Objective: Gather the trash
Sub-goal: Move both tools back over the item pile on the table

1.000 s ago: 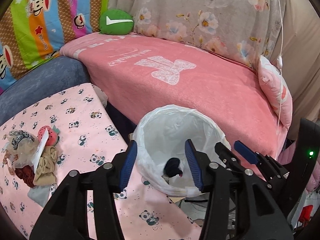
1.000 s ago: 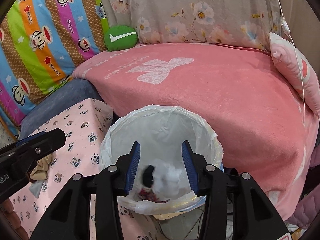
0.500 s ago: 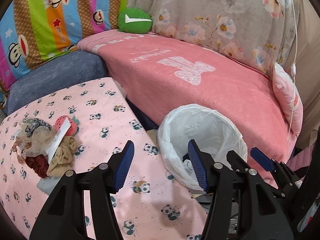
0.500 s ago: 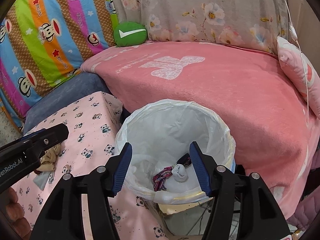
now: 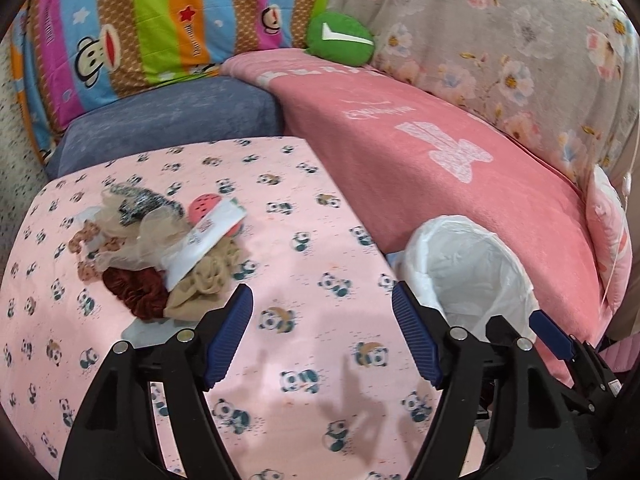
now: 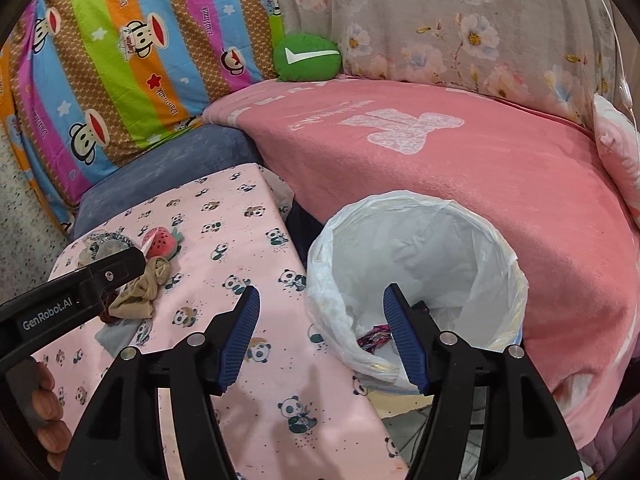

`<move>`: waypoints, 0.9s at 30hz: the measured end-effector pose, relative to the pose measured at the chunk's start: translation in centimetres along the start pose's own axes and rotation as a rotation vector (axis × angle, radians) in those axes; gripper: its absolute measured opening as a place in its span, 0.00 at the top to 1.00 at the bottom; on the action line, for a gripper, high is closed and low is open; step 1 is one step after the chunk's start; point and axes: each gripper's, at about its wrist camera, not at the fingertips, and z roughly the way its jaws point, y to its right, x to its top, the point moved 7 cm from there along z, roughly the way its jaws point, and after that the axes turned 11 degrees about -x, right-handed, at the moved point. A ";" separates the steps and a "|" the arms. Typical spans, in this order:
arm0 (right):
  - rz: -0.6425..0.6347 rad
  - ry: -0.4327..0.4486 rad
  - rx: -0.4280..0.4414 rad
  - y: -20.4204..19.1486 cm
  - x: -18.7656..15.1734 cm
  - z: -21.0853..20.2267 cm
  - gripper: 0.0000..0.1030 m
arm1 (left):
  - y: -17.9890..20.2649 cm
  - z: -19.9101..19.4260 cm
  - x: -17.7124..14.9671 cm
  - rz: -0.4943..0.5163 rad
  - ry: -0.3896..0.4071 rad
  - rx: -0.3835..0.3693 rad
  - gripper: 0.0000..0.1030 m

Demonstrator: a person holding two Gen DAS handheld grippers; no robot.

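Observation:
A pile of trash lies on the pink panda-print table: beige stockings, a dark red scrunchie, a white paper strip, a watermelon-like piece. It also shows in the right wrist view. A bin lined with a white bag stands between table and sofa, with scraps at its bottom. My left gripper is open and empty over the table, right of the pile. My right gripper is open and empty over the bin's left rim.
A sofa with a pink blanket runs behind the bin. A green cushion, a striped monkey-print pillow and a blue cushion lie behind the table. The bin is at the table's right edge.
Both grippers have swung left from over the bin toward the table. The right gripper let a white and dark wad fall into the bin and opened wider. The pile is now nearer the left gripper.

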 end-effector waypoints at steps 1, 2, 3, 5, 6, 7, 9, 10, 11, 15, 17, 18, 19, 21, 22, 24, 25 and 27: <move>-0.006 -0.002 0.007 -0.5 -0.1 -0.1 0.39 | -0.6 -0.1 -0.1 -0.011 -0.001 0.004 0.33; -0.014 -0.005 0.017 -1.2 -0.2 -0.1 0.39 | -1.4 -0.2 -0.2 -0.025 -0.002 0.012 0.33; -0.022 -0.007 0.023 -1.7 -0.2 -0.1 0.39 | -2.2 -0.4 -0.3 -0.039 -0.001 0.019 0.33; -0.040 -0.011 0.032 -2.8 -0.5 -0.1 0.39 | -3.5 -0.7 -0.4 -0.060 0.004 0.030 0.33; -0.049 -0.014 0.037 -3.4 -0.6 -0.1 0.39 | -4.2 -0.8 -0.4 -0.072 0.006 0.038 0.33; -0.057 -0.016 0.044 -4.1 -0.6 -0.1 0.39 | -4.9 -1.0 -0.5 -0.084 0.007 0.044 0.33; -0.072 -0.018 0.057 -5.2 -0.8 -0.2 0.39 | -6.5 -1.2 -0.6 -0.114 0.010 0.059 0.33; -0.080 -0.019 0.063 -5.8 -0.9 -0.2 0.39 | -7.2 -1.4 -0.7 -0.129 0.012 0.064 0.33; -0.088 -0.020 0.068 -6.4 -1.0 -0.2 0.39 | -8.0 -1.5 -0.8 -0.144 0.013 0.072 0.33; -0.112 -0.031 0.095 -8.6 -1.3 0.0 0.39 | -10.8 -2.0 -1.0 -0.188 0.021 0.093 0.33; -0.124 -0.034 0.104 -9.6 -1.4 0.1 0.39 | -12.1 -2.2 -1.2 -0.206 0.022 0.104 0.33; -0.129 -0.035 0.107 -10.1 -1.5 0.2 0.39 | -12.7 -2.2 -1.3 -0.215 0.022 0.109 0.33; -0.132 -0.039 0.113 -10.6 -1.5 0.3 0.39 | -13.2 -2.2 -1.4 -0.225 0.021 0.114 0.33; -0.137 -0.047 0.130 -11.6 -1.6 0.7 0.39 | -14.4 -2.1 -1.6 -0.247 0.017 0.121 0.33; -0.140 -0.052 0.137 -12.1 -1.6 0.9 0.39 | -14.9 -2.0 -1.7 -0.256 0.014 0.124 0.33; -0.149 -0.061 0.150 -13.2 -1.7 1.2 0.39 | -16.1 -1.8 -2.0 -0.278 0.006 0.132 0.33; -0.154 -0.063 0.156 -13.8 -1.8 1.4 0.39 | -16.5 -1.7 -2.2 -0.288 0.003 0.133 0.33; -0.164 -0.068 0.163 -14.8 -1.9 1.7 0.39 | -17.5 -1.3 -2.4 -0.311 -0.003 0.134 0.33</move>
